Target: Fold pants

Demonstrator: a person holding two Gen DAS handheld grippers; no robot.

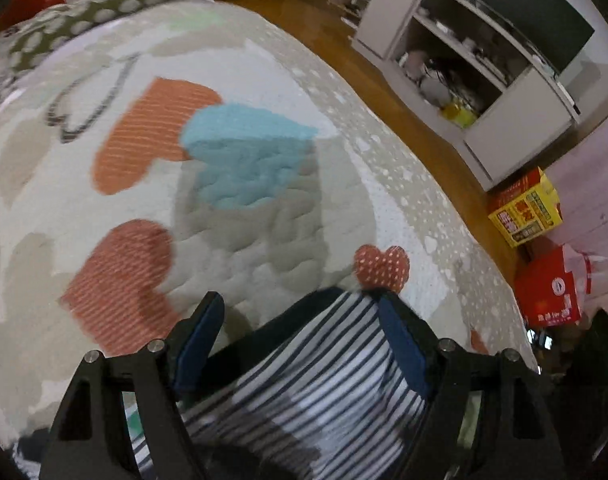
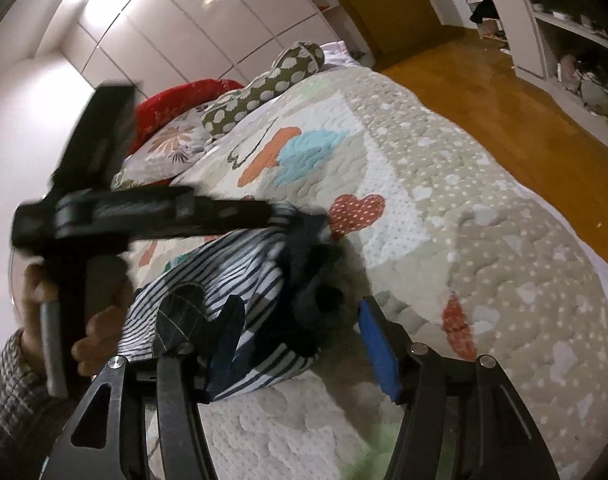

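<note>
striped pants (image 2: 239, 280) lay bunched between the spread fingers of the left gripper (image 1: 299, 312), apparently unpinched; right gripper (image 2: 299, 316) gaped beside them, over the quilt (image 2: 484, 240)

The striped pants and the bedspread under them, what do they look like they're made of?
Striped pants: soft, thin fabric, probably a cotton knit, matte; they bunch and drape limply in loose folds. Bedspread: quilted textile, likely padded cotton, matte; stitched lines puff its surface into small pillowy cells, and the colored hearts look printed or sewn on. Neither fiber can be confirmed by sight.
</note>
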